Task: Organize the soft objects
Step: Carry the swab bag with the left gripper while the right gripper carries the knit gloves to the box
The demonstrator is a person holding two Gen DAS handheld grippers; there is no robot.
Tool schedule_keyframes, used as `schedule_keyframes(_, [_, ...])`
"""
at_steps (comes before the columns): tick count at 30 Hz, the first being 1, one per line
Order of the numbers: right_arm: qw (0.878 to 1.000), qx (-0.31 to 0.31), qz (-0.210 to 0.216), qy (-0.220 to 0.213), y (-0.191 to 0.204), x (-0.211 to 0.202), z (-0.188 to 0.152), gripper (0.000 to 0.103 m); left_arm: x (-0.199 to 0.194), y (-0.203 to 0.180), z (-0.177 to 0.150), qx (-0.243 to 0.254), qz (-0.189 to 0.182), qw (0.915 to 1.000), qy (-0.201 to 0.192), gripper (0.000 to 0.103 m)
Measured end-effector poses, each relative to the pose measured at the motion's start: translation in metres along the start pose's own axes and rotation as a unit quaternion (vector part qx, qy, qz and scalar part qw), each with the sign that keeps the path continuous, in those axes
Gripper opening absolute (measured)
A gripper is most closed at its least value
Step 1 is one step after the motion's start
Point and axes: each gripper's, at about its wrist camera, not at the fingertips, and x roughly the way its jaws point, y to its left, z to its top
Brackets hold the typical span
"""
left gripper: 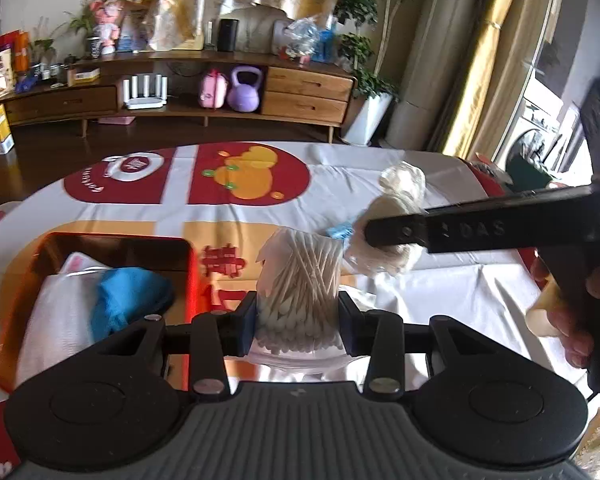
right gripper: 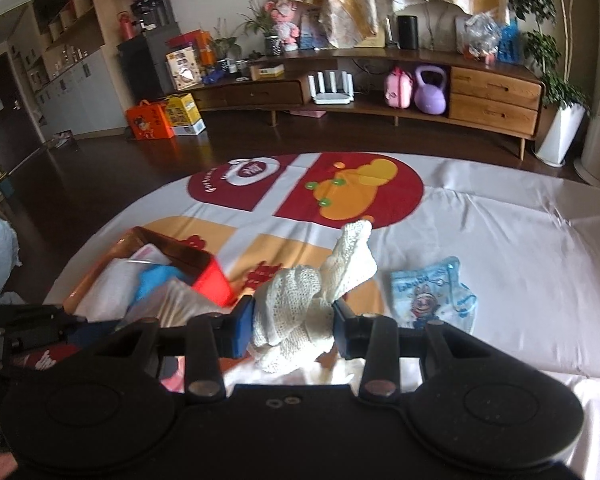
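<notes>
- Now our left gripper (left gripper: 298, 316) has its jaws partly closed, squeezing a clear bag of white cotton swabs (left gripper: 300, 280) above the bench (left gripper: 440, 280), just right of the orange-red box (left gripper: 192, 264).
- Our right gripper (right gripper: 292, 320) pinches a cream knitted cloth (right gripper: 300, 300) the same way.
- We think the slippery bag could slide out.
- We might bump the two grippers together over the box.

Window daylight from right, fisheye edges, perhaps blurred

left wrist: down-forward, close | right wrist: same | shared: red box (left gripper: 192, 272) (right gripper: 212, 280)
</notes>
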Motion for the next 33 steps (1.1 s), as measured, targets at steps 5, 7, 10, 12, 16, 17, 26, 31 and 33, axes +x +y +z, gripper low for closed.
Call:
schedule_keyframes(5, [1.0, -0.015, 0.014, -0.002, 0.025, -0.008, -0.001, 0.04, -0.021, 0.022, -0.001, -0.018, 0.014, 0.9997, -0.01, 0.04])
schedule_keyframes(7, [1.0, -0.022, 0.02, -0.003, 0.037, -0.009, -0.001, 0.04, -0.029, 0.033, 0.0, -0.025, 0.021, 0.9994, -0.013, 0.04])
schedule_keyframes(10, [0.999, -0.031, 0.029, -0.003, 0.052, -0.009, 0.0, 0.04, -0.04, 0.048, 0.001, -0.034, 0.032, 0.9987, -0.021, 0.04])
schedule_keyframes(12, [0.999, -0.035, 0.034, -0.002, 0.062, -0.008, 0.0, 0.04, -0.048, 0.056, 0.001, -0.039, 0.039, 0.9981, -0.027, 0.04])
schedule_keyframes(16, [0.998, -0.045, 0.046, 0.003, 0.082, -0.002, 0.001, 0.04, -0.059, 0.076, 0.002, -0.049, 0.052, 0.9968, -0.034, 0.04])
schedule_keyframes(17, [0.998, -0.047, 0.047, 0.005, 0.087, 0.001, 0.0, 0.04, -0.061, 0.08, 0.002, -0.051, 0.056, 0.9965, -0.036, 0.04])
schedule_keyframes(26, [0.995, -0.069, 0.062, 0.029, 0.125, 0.023, -0.005, 0.04, -0.067, 0.125, -0.004, -0.071, 0.087, 0.9931, -0.034, 0.04])
schedule_keyframes(31, [0.993, -0.079, 0.07, 0.056, 0.141, 0.042, -0.011, 0.04, -0.064, 0.147, -0.008, -0.078, 0.1, 0.9916, -0.026, 0.04])
schedule_keyframes(33, [0.992, -0.079, 0.07, 0.068, 0.146, 0.05, -0.013, 0.04, -0.061, 0.153, -0.01, -0.08, 0.104, 0.9911, -0.021, 0.04])
